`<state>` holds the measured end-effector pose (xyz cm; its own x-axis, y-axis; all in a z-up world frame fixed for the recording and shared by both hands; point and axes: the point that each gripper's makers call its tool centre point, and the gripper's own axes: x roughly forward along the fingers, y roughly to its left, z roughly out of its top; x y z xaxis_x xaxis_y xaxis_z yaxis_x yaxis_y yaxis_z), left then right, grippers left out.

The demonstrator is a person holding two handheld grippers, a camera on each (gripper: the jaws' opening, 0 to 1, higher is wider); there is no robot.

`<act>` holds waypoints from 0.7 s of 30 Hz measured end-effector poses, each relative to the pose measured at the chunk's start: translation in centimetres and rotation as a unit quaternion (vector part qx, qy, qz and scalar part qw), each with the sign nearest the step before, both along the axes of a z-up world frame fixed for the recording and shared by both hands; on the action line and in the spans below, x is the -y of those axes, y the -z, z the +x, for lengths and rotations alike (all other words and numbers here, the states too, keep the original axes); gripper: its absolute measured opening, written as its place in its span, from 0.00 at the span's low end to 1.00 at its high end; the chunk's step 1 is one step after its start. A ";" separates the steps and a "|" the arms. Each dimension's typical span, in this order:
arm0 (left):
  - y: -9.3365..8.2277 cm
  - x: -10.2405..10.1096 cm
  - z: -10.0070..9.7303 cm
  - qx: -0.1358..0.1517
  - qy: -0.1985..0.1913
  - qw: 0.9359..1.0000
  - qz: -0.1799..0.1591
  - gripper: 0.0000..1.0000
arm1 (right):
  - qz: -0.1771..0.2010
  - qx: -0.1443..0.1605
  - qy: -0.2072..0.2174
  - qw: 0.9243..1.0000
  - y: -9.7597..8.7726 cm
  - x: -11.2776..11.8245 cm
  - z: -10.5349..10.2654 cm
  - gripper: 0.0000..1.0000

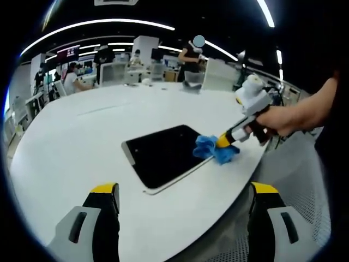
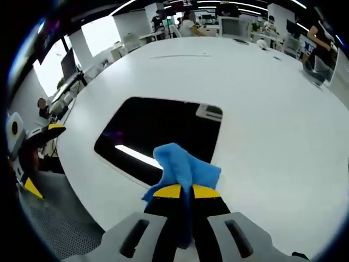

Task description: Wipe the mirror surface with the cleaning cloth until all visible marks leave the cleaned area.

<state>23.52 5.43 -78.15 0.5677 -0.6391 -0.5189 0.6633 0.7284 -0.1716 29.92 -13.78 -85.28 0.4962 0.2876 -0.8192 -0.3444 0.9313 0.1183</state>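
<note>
Bright overhead strips, fisheye-warped edges.

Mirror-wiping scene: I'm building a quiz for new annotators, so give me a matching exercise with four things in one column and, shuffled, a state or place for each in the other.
Column 1:
1. mirror
2. cleaning cloth
3. left gripper
4. right gripper

Column 2:
A. jaws apart, holding nothing
B. blue, bunched at the mirror's edge
C. jaws closed on the cloth
D. lying flat on the white table, dark and reflective

Pairs: 1-D, 2-B, 3-A, 4-C
</note>
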 end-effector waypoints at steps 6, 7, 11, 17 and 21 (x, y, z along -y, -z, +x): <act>0.0 0.0 0.0 -0.001 -0.001 1.000 -0.001 0.99 | 0.002 -0.001 0.009 1.000 0.1 0.1 0.5 0.01; 0.0 -0.1 0.0 -0.001 -0.002 1.000 -0.001 0.99 | 0.002 0.000 0.012 1.000 0.0 0.1 0.7 0.01; 0.0 -0.1 0.0 -0.001 -0.002 1.000 -0.001 0.99 | 0.000 0.001 0.014 1.000 0.0 0.1 1.2 0.01; 0.0 -0.1 0.1 -0.001 -0.003 1.000 -0.001 0.99 | 0.000 0.001 0.018 1.000 0.1 0.1 2.2 0.00; 0.1 -0.2 0.2 -0.003 -0.006 1.000 -0.003 0.99 | 0.002 0.000 0.024 1.000 0.0 0.1 2.9 0.00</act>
<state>23.67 5.62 -78.22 0.5723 -0.6354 -0.5184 0.6540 0.7350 -0.1790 32.85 -13.92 -85.30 0.5101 0.2670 -0.8176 -0.2995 0.9462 0.1222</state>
